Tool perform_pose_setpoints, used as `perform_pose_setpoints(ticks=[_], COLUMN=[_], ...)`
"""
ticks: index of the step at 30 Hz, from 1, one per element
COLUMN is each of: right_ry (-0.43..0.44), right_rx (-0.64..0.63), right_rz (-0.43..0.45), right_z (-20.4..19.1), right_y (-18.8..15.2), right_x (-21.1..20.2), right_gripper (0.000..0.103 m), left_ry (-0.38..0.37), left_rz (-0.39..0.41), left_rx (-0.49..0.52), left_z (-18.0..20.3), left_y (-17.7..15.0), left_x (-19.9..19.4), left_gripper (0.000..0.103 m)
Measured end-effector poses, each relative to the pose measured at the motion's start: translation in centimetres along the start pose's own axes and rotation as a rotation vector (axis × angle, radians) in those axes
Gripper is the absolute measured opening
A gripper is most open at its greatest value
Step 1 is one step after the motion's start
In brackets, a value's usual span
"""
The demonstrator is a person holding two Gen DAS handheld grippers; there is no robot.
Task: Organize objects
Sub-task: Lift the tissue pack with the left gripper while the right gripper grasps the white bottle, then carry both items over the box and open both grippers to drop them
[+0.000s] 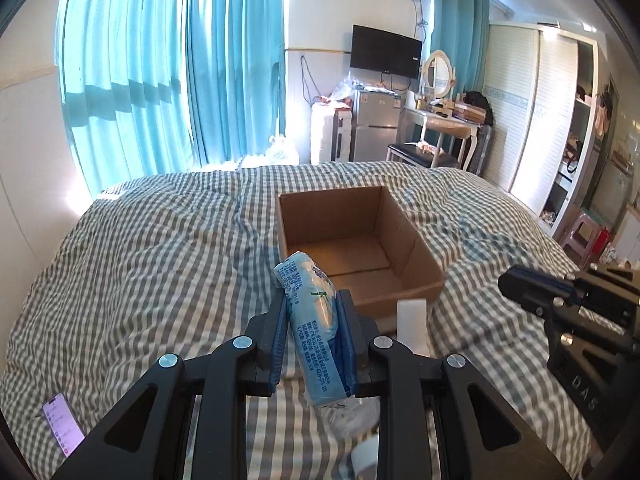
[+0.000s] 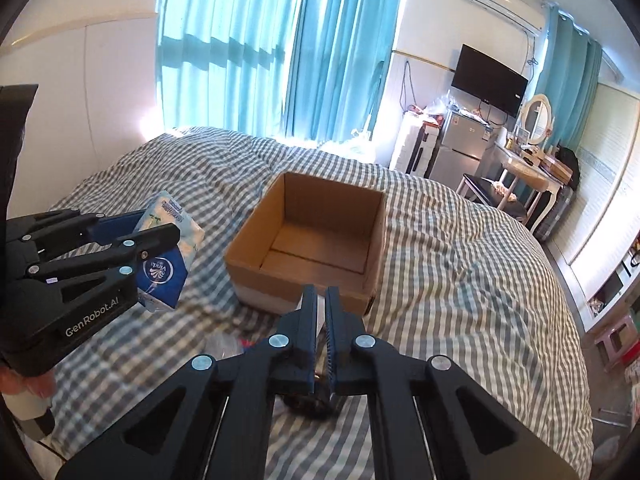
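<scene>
Nearest to the left wrist camera, the left gripper (image 1: pixel 313 330) pinches a light blue tissue pack (image 1: pixel 314 320) between its blue pads, and the pack stands up above the fingers and leans a little to the left. In the right wrist view the same pack (image 2: pixel 170 248) is seen held above the checked bedcover (image 2: pixel 460 240), to the left of the cardboard box (image 2: pixel 308 236) and apart from it. The right gripper (image 2: pixel 321 300) has its fingers pressed together; a thin pale thing shows in the narrow gap, but I cannot tell if it is held or only lies behind on the bed. Some small objects lie on the cover under the grippers, too blurred to name. A phone (image 1: pixel 64 426) lies on the cover at the left edge. Further, the box (image 1: pixel 352 248) sits open and looks empty, with its near wall just beyond the pack. Behind the bed hang blue curtains (image 1: pixel 160 80). I judge the step is carrying the pack to the box. The next move needs the left gripper to go forward and right over the near wall, then lower and open.
</scene>
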State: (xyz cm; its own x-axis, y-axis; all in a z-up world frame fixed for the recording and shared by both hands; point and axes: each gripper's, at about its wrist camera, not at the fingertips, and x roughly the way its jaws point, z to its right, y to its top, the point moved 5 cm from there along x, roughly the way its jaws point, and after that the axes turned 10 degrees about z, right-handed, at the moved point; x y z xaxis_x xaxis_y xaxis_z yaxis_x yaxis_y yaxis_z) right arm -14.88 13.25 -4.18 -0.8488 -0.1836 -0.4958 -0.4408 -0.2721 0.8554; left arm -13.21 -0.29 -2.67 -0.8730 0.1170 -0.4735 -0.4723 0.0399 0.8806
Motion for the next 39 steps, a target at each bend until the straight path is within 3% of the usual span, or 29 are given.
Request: perform_pose_setpoints(ticks=[3,7,10,12,22,30,39], right_ry=[0.040,0.065,0.088,0.095,0.138,0.090,0.079], right_rx=[0.038,0.091,0.129,0.159,0.194,0.150,0.127], right_rz=[-0.027,-0.125,-0.194,-0.232,-0.303,-0.310,-0.156], right_z=[0.4,0.6,0.6,0.5,-0.3,-0.3,-0.4], right_y=[-0.7,-4.1,-6.4,-7.6,-9.4,-10.1,-5.4], right_x=[1.4,5.1,7.5,8.9,12.0,13.2,7.4], right_gripper=[0.004,0.005,0.020,0.038,0.045,0.044,0.043], left_ry=[0.026,0.042,0.054,0.061,0.062,0.068,0.048], left_rz=[-0.018,-0.056,-0.075,-0.082,-0.124,-0.117,-0.051], left_rx=[0.021,-0.003,-0.010,-0.004,-0.017,-0.017,0.001], left_z=[-0.1,-0.4,-0.8,-0.9,-1.5,-1.6,-0.9], left_y=[-0.7,-2.5,-3.5,-3.9,-5.6,-5.6,-2.9], left_x=[1.7,3.7,4.7,5.3,7.2,6.3,3.5], left_gripper=[0.024,0.024,0.024,0.024,0.024,0.024,0.024])
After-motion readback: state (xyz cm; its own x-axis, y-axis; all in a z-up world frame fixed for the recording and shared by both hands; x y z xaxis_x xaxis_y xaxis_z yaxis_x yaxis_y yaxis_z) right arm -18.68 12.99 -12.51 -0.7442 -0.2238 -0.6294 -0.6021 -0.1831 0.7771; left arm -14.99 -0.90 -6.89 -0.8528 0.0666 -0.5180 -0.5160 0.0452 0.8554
